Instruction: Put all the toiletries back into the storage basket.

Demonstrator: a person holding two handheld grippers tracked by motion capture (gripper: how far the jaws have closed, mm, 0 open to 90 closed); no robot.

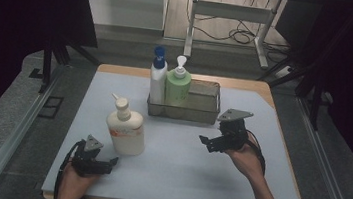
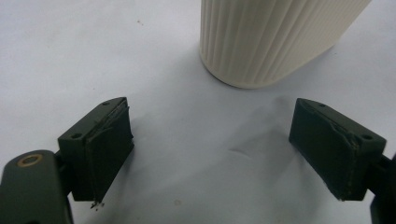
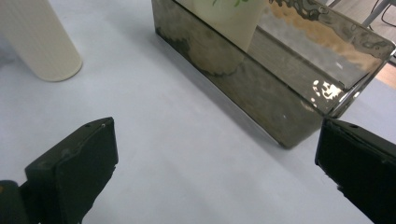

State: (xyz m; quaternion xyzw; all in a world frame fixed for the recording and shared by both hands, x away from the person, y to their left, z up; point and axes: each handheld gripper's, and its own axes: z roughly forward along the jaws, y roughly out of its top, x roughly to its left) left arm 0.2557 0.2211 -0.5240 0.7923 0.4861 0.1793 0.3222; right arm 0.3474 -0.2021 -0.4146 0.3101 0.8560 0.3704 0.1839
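Note:
A cream pump bottle (image 1: 125, 131) stands on the blue-grey mat, left of the middle. Its ribbed base (image 2: 266, 37) is just ahead of my left gripper (image 2: 210, 149), whose jaws stand wide apart with only mat between them. In the high view the left gripper (image 1: 109, 165) sits low at the front left, just in front of the bottle. My right gripper (image 1: 204, 144) hovers right of centre, in front of a metal basket (image 1: 203, 115). The right gripper (image 3: 215, 172) is open and empty. The basket holds a white bottle with a blue cap (image 1: 157, 79) and a green pump bottle (image 1: 178, 87).
The basket's shiny front wall (image 3: 261, 98) runs across the right gripper view, with the green bottle (image 3: 224, 18) behind it and the cream bottle (image 3: 42, 42) at far left. The wooden table edge (image 1: 266, 89) borders the mat. Desk legs and cables lie on the floor beyond.

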